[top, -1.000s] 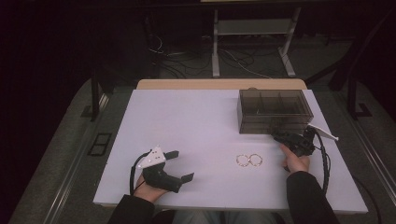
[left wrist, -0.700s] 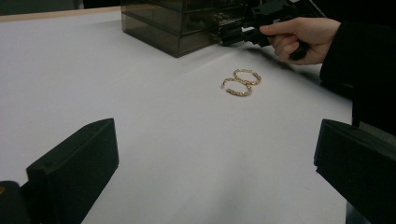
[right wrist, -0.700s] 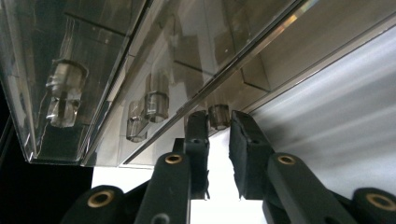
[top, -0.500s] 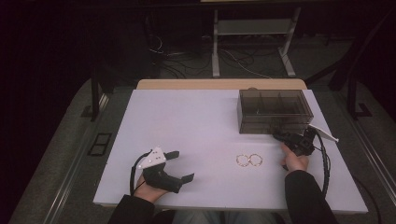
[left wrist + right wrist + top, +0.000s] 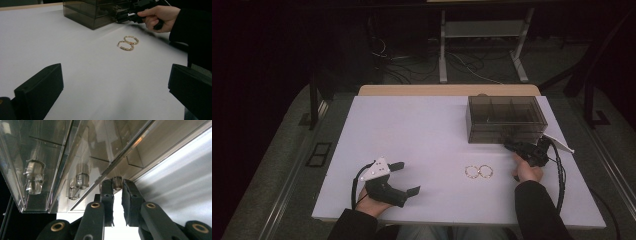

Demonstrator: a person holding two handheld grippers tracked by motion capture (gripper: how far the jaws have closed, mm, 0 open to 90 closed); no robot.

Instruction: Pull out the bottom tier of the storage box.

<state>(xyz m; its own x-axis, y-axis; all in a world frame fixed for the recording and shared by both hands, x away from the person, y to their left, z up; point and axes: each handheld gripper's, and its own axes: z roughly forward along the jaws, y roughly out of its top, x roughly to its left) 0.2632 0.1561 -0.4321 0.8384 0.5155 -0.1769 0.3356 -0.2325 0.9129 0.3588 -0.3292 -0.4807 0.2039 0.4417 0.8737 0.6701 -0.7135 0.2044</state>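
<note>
**White table, dark room**

From above, your right gripper (image 5: 511, 146) touches the smoky clear plastic drawer box (image 5: 504, 119). Your left gripper (image 5: 115, 87) rests spread wide, holding nothing. Up close, the right jaws squeeze a small clear drawer knob (image 5: 116, 182).

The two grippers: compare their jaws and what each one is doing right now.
The left gripper has wide-open jaws holding nothing, over bare table; the right gripper has jaws closed on a drawer knob of the smoky box. Left sits far from the box; right touches it. Both are hand-held, with black jaws.
</note>
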